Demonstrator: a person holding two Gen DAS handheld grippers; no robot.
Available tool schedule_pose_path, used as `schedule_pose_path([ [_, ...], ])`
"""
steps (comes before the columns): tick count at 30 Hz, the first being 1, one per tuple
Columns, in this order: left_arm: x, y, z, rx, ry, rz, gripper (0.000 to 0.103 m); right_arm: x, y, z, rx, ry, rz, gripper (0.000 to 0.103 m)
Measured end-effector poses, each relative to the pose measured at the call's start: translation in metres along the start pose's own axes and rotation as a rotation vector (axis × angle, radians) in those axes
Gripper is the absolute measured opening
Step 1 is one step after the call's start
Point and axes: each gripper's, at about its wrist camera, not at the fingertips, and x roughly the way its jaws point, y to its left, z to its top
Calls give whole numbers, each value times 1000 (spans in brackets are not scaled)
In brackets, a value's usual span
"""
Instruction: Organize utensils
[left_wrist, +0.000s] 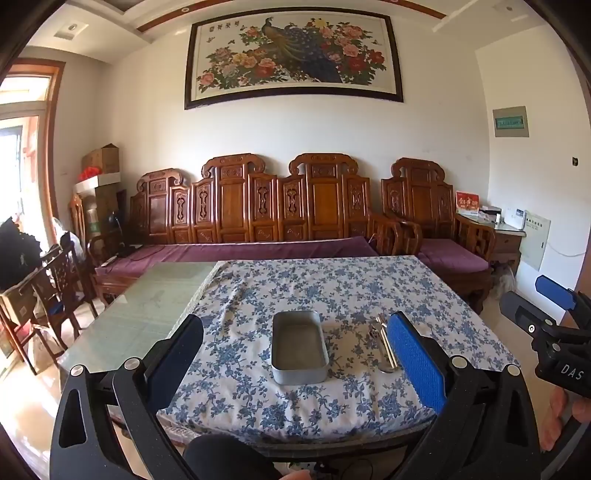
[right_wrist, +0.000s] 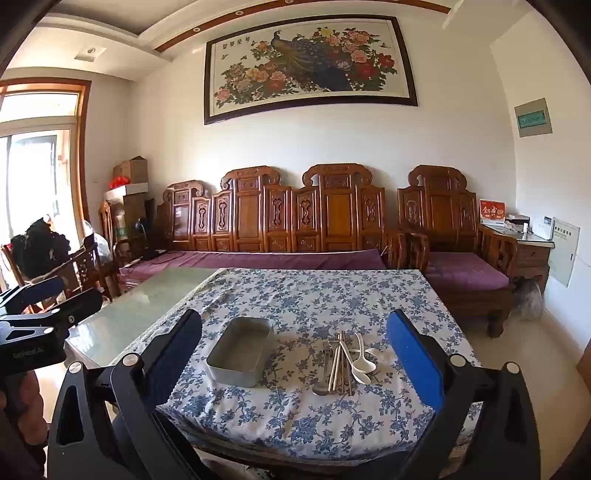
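An empty grey metal tray (left_wrist: 299, 347) (right_wrist: 240, 350) sits on the blue-flowered tablecloth (left_wrist: 332, 288) (right_wrist: 314, 295). To its right lies a pile of utensils (right_wrist: 347, 362): white spoons (right_wrist: 362, 363), chopsticks (right_wrist: 338, 363) and metal cutlery. In the left wrist view the pile (left_wrist: 384, 347) is partly hidden behind the right finger. My left gripper (left_wrist: 295, 350) is open and empty, held before the table's near edge. My right gripper (right_wrist: 295, 350) is open and empty too, likewise short of the table. Each gripper shows at the edge of the other's view.
The left part of the table is bare glass (left_wrist: 155, 302) (right_wrist: 147, 302). A carved wooden sofa with purple cushions (left_wrist: 258, 251) (right_wrist: 266, 258) stands behind the table. Wooden chairs (left_wrist: 55, 295) stand at the left and a side cabinet (right_wrist: 532, 247) at the right.
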Motion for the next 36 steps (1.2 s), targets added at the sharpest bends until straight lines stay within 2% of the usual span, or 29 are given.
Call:
schedule_pose_path([
  [23, -4, -3, 8, 0, -17, 4, 97, 0, -1, 0, 2, -2, 2, 101],
  [36, -5, -5, 9, 1, -19, 2, 97, -7, 11, 8, 1, -8, 3, 101],
])
